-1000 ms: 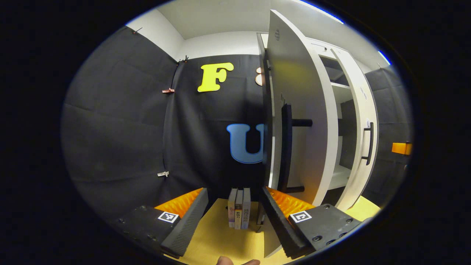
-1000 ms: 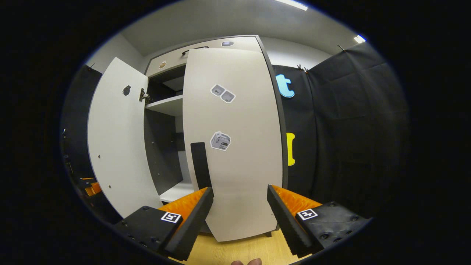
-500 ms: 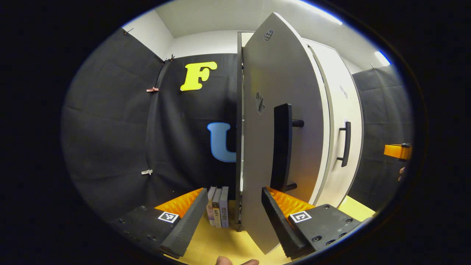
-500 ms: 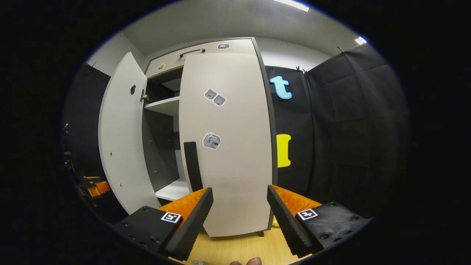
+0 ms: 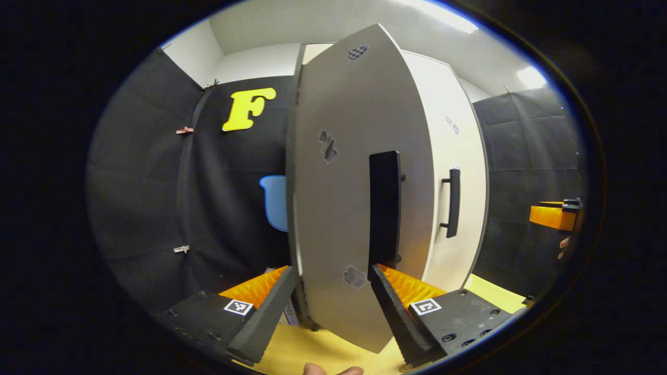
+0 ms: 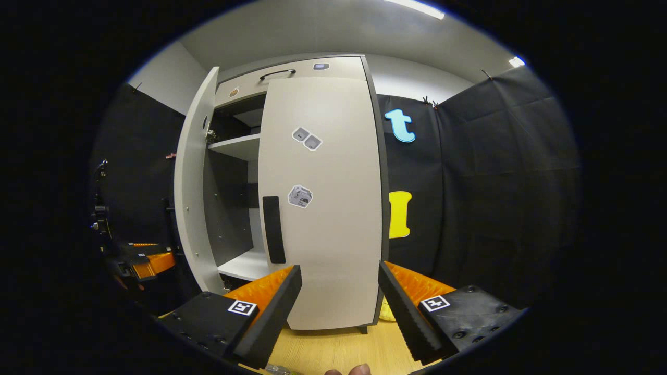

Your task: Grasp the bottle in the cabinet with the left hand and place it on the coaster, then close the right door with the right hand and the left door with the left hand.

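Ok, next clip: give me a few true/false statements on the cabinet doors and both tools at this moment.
1. The right door is shut against the cabinet. True.
2. The left door is fully shut. False: it stands ajar, with a shelf showing behind it.
3. The left tool is clamped on the left door's handle. False: its jaws are open, close in front of the door.
4. The right tool is open and holds nothing. True.

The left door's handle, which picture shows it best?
The left gripper view: the left door's handle stands big and close, straight ahead. In the right gripper view the left door shows edge-on, its handle side turned away.
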Demonstrator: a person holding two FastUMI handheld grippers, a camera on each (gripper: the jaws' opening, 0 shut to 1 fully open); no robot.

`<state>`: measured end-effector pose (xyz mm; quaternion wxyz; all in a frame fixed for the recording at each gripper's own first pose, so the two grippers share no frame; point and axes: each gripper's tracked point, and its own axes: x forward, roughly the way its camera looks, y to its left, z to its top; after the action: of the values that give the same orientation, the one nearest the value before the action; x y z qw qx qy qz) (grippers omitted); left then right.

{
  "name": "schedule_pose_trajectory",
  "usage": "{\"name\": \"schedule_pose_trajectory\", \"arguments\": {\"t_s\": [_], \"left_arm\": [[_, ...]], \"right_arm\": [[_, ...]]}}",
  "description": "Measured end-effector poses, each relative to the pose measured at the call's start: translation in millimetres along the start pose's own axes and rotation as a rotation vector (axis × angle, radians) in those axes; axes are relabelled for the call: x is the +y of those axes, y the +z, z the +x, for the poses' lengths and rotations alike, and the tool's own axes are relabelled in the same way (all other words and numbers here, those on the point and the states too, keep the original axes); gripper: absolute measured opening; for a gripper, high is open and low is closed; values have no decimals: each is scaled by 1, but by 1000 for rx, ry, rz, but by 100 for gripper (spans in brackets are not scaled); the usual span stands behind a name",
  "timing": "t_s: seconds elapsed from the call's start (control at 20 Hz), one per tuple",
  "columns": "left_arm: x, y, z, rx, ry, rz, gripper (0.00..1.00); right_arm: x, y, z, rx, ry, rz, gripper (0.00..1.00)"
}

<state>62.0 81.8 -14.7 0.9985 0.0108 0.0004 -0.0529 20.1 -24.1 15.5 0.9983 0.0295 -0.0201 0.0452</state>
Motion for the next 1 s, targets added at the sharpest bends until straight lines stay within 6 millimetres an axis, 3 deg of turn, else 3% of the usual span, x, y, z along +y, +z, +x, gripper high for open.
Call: {"name": "schedule_pose_trajectory", "arguments": {"t_s": [0.2,0.55,1.0], "left_arm": [[-27,-7,23,25,-42,-22,94],[-45,-5,47,24,-62,-39,92],[-63,-6,75,15,-70,-49,94]], "right_arm": [[-10,0,-4,1,-24,-8,98],[-22,-1,-9,3,-50,-3,98],[-17,-3,-4,8,-40,-1,98]]}}
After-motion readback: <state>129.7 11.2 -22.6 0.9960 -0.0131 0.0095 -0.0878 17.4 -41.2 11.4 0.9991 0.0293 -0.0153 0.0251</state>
